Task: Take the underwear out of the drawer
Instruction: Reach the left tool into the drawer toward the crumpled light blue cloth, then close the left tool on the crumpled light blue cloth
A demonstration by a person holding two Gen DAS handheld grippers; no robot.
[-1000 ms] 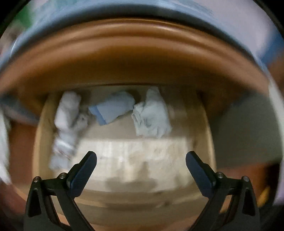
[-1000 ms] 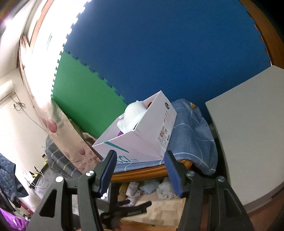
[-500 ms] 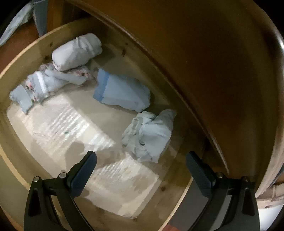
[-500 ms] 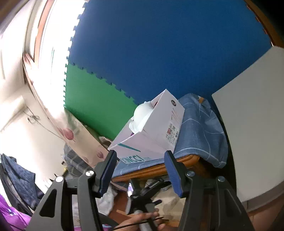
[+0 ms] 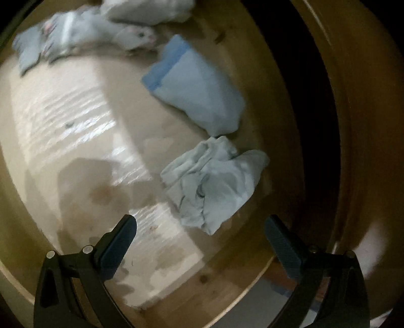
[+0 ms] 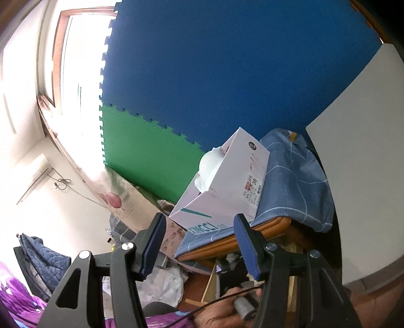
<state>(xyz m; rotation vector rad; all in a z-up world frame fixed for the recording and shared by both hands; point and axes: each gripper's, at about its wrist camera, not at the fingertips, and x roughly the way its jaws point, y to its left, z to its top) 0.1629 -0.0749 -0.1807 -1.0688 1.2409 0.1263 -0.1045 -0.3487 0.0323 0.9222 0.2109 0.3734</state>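
Note:
In the left wrist view I look down into an open wooden drawer (image 5: 75, 121). A crumpled pale grey-blue underwear (image 5: 214, 181) lies just ahead of my left gripper (image 5: 200, 234), which is open and empty above it. A folded light blue piece (image 5: 197, 93) lies beyond it. A patterned pale piece (image 5: 75, 37) and a white roll (image 5: 149, 10) lie at the far left. My right gripper (image 6: 199, 242) is open and empty, held up in the air away from the drawer, pointing at the dresser top.
The dark dresser frame (image 5: 328, 126) overhangs the drawer on the right. In the right wrist view a white shoebox (image 6: 227, 186) sits on a blue cloth (image 6: 298, 181) on the dresser, with a grey panel (image 6: 366, 164) at right and blue and green wall mats (image 6: 227, 63) behind.
My left gripper has dropped into the drawer and closed in on the crumpled grey-blue underwear. The right gripper has tilted a little; both stay open.

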